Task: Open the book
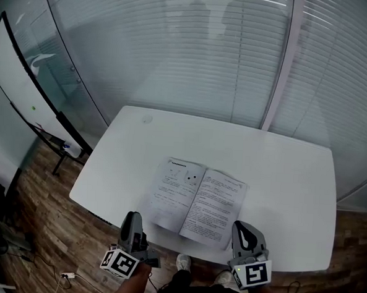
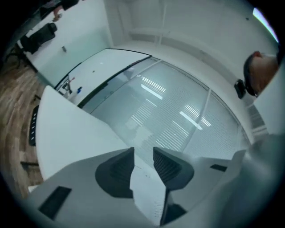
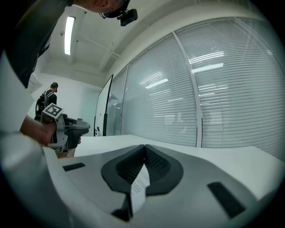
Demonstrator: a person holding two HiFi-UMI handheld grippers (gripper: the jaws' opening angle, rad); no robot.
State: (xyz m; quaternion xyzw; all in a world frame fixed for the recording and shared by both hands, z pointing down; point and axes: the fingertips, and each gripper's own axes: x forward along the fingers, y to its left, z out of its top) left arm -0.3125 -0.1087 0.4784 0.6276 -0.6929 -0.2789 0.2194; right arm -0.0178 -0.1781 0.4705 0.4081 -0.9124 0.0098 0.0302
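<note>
Standing at the front edge of the white counter [image 1: 281, 173], the person has the left gripper [image 1: 131, 216] at the near left corner of the book [image 1: 197, 202]. Its own view shows the left gripper [image 2: 143, 153] with its jaws apart. A pale printed sheet, the left page [image 2: 149, 196], shows low in the gap, and neither pad presses on it. The book lies spread flat near the middle of the counter's front edge, both printed pages facing up and the spine running roughly from front to back. On the far side of it, the right gripper [image 1: 239, 227] sits at the near right corner of the book. In its own view the right gripper [image 3: 144, 150] has its jaws closed together on the edge of the right page [image 3: 139, 187], with the paper pinched between the dark pads. By my reading the opening itself is as good as done, since the book already lies open. The left side looks let go, and only the right side is held. The next move probably calls for easing the right jaws apart so the sheet drops without being dragged or creased. Both grippers would then draw back over the front edge without catching the paper. I can see no box, tray or other container on the counter, so nothing here holds anything.
</note>
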